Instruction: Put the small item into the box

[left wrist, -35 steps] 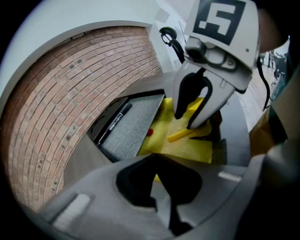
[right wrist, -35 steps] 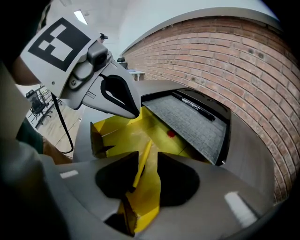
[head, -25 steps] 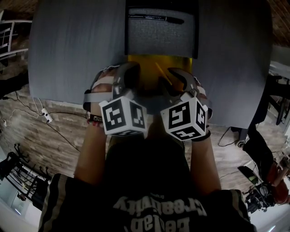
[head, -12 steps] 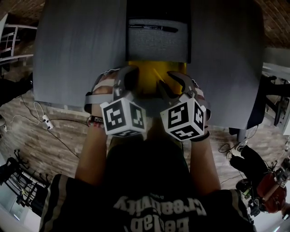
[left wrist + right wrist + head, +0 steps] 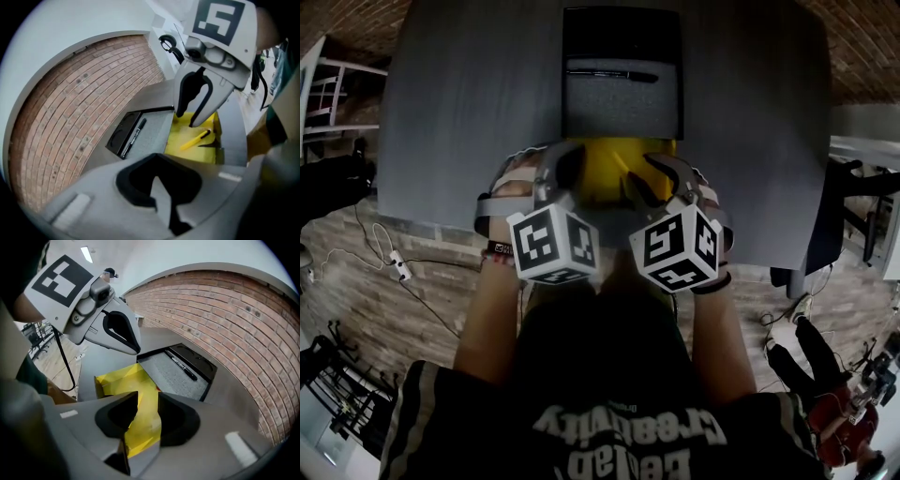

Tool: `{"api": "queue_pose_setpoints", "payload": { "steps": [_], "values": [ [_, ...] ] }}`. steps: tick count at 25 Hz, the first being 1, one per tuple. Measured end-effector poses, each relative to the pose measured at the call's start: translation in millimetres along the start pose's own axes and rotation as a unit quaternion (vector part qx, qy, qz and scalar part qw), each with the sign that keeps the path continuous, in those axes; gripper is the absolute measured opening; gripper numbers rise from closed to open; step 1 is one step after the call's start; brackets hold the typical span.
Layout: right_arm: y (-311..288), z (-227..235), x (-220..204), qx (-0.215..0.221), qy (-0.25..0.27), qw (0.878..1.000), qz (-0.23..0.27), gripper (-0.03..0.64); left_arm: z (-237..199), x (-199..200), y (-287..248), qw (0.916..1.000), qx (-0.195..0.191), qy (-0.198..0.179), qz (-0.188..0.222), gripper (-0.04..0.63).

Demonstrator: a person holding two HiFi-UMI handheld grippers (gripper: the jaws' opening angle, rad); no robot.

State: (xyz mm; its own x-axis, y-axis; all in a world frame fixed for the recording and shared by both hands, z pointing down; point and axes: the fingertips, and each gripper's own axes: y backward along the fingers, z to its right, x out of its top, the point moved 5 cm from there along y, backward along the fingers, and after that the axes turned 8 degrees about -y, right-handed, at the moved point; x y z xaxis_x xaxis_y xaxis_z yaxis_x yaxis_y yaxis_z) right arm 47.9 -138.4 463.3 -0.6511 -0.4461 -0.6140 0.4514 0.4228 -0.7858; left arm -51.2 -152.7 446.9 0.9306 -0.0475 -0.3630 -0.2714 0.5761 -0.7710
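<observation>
**Position.** The slim yellow marker with a black cap (image 5: 196, 139) lies at a slant on the floor of the open-topped yellow box (image 5: 605, 169). The box stands at the middle of the near edge of the dark grey desk (image 5: 459, 112). Just behind it is a black case with a grey foam lining (image 5: 623, 94), which holds a black pen (image 5: 611, 74).

**Claws.**
- The right gripper (image 5: 147, 408) hangs over the box with its jaws released. Only the yellow interior shows through the gap.
- The left gripper (image 5: 159, 187) is clenched tip to tip with nothing in it, at the box's left side.

**Assessment.** The item appears to be already placed.

**Risks.**
- The box looks light and sits at the desk's near edge. If a spread jaw of the right gripper hooks a wall when it lifts out, the box could tip or slide off toward the person.
- A knock from the left gripper could do the same.
- The slanted marker could roll out if the box tilts.

**Writing.**
- The person's dark shirt (image 5: 628, 441) carries pale lettering, upside down in the head view. One word looks like "Creativity"; the rest is not reliably legible.
- The marker cubes (image 5: 555, 244) bear black-and-white square patterns only.
- No print can be made out on the marker, pen or box.
</observation>
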Motion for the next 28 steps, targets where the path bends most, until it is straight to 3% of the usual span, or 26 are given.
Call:
{"api": "queue_pose_setpoints", "payload": {
  "steps": [28],
  "values": [
    [53, 6, 41, -0.040, 0.029, 0.998, 0.039, 0.138, -34, 26, 59, 0.9983, 0.055, -0.016, 0.015, 0.002]
  ]
}}
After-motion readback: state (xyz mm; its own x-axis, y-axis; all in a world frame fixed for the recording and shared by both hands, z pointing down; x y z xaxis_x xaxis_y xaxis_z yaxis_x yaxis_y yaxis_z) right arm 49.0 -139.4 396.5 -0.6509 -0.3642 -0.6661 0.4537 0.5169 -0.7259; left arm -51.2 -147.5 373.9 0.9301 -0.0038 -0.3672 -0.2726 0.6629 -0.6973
